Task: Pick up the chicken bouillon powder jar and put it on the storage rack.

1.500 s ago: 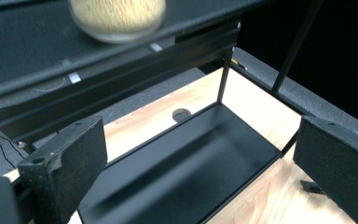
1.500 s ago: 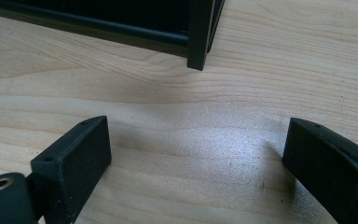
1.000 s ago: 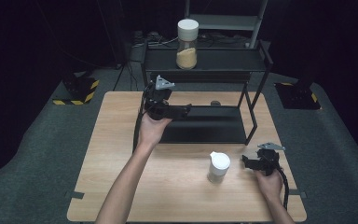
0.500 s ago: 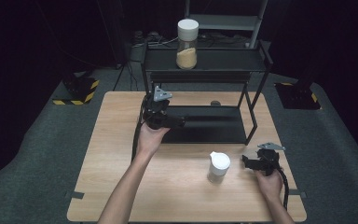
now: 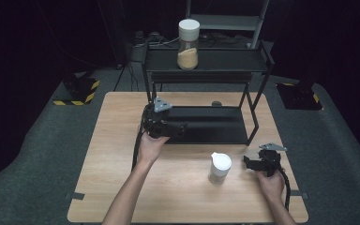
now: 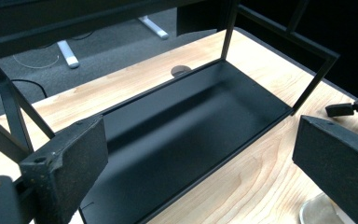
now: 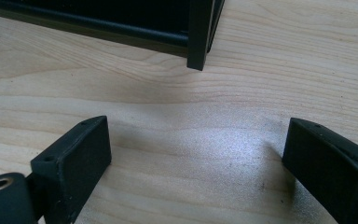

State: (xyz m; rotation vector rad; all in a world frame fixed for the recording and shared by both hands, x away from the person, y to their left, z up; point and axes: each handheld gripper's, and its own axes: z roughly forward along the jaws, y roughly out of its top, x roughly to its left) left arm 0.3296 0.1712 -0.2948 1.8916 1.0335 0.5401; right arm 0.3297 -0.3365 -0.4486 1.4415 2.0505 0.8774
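A black two-tier metal rack (image 5: 206, 124) stands at the back of the wooden table (image 5: 122, 187). On its top shelf sits a clear jar (image 5: 188, 38) with a white lid and tan contents. A second white-lidded jar (image 5: 219, 168), seemingly empty, stands on the table in front of the rack. My left gripper (image 5: 180, 129) is open at the left end of the rack's bottom tray (image 6: 191, 121), with nothing between its jaws. My right gripper (image 5: 248, 161) rests open low over the bare table (image 7: 191, 140), to the right of the jar on the table.
The rack's right front post (image 7: 199, 32) stands just ahead of the right gripper. A round hole (image 6: 181, 70) is in the tabletop behind the rack. Grey carpet (image 5: 51, 154) surrounds the table, and yellow-black striped bases (image 5: 77, 91) sit on the floor at the left.
My left gripper has come down and nearer, from beside the rack's upper left to the front left of the bottom tray. The right gripper has stayed where it was.
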